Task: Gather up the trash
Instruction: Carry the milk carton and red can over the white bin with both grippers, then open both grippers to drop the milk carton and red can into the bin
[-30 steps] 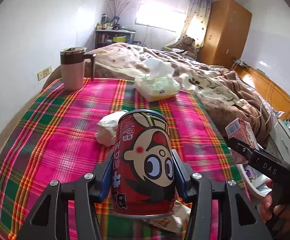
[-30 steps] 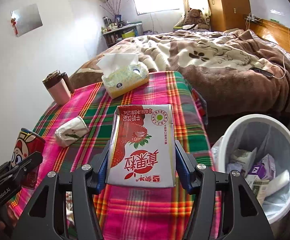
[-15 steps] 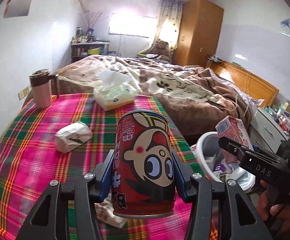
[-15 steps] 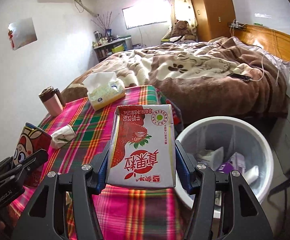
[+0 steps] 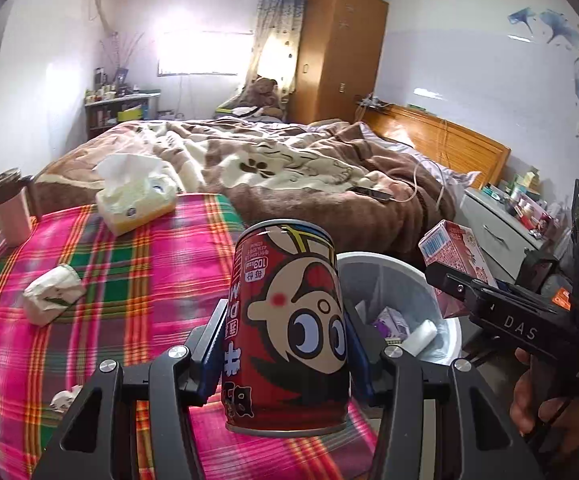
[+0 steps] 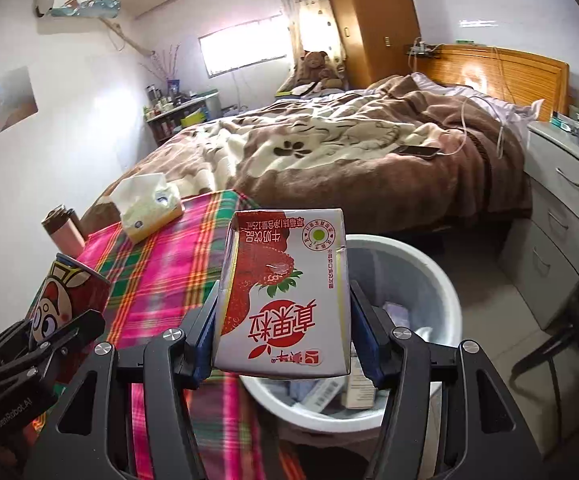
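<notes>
Both loads had swung off the table toward the bin over the last second. A second earlier the left gripper faced only the pink-and-green plaid tablecloth; at this moment the round white plastic trash bin sat right behind the red cartoon-face drink can it pinched upright between its blue pads. The can was near the bin's rim but looked to be over the table edge, not yet over the opening.

The right gripper squeezed the red-and-white strawberry milk carton, held upside down. The bin had slid from the far right of its view to directly beneath and behind the carton, so the carton appeared over or just at the bin mouth. The bin already held some cartons and paper.

Judgement: the carry was nearly done, and the drop of the carton looked closest. The can needed a bit more travel to the right.

Left on the cloth: a crumpled white paper wad and a small white scrap near the front edge. The tissue box and pink mug stood at the back.
</notes>
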Demonstrator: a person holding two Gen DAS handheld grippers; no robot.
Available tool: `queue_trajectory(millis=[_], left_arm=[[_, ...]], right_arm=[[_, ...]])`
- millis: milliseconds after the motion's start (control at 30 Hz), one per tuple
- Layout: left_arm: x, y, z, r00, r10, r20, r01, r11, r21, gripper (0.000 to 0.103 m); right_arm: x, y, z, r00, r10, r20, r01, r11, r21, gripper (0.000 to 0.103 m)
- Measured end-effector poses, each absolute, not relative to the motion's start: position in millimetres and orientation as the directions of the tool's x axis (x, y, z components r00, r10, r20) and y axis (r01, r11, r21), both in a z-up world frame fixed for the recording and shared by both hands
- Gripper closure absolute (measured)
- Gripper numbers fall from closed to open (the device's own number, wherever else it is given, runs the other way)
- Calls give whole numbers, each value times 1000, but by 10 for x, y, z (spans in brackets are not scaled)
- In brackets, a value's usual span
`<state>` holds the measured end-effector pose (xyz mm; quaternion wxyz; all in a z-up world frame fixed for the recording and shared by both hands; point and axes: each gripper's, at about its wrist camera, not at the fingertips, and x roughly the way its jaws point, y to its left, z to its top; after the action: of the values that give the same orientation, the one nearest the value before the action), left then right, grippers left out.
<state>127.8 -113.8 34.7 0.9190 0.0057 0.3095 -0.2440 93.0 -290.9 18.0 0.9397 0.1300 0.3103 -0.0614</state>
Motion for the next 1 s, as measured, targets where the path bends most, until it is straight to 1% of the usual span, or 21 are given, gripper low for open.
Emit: queue_trajectory(millis=[233, 433, 667, 933, 1000], left_arm=[[1237, -1513, 288, 675, -467, -571, 502, 858, -109, 51], [1257, -1779, 204, 644, -491, -586, 536, 837, -112, 51], [1339, -1950, 68, 619, -489, -615, 541, 833, -117, 51], [1407, -2098, -18, 611, -481, -629, 551, 829, -98, 51], [1435, -2144, -56, 593, -489, -640, 559, 822, -109, 51]], right_arm=[[901, -3156, 113, 787, -62, -614, 229, 953, 197, 44], [916, -3319, 20, 768, -60, -637, 238, 951, 197, 44], [978, -3413, -140, 730, -47, -682, 238, 953, 189, 44], [1021, -3495, -224, 703, -54, -709, 246, 954, 171, 44], [1036, -3513, -246, 695, -58, -716, 251, 954, 167, 44]])
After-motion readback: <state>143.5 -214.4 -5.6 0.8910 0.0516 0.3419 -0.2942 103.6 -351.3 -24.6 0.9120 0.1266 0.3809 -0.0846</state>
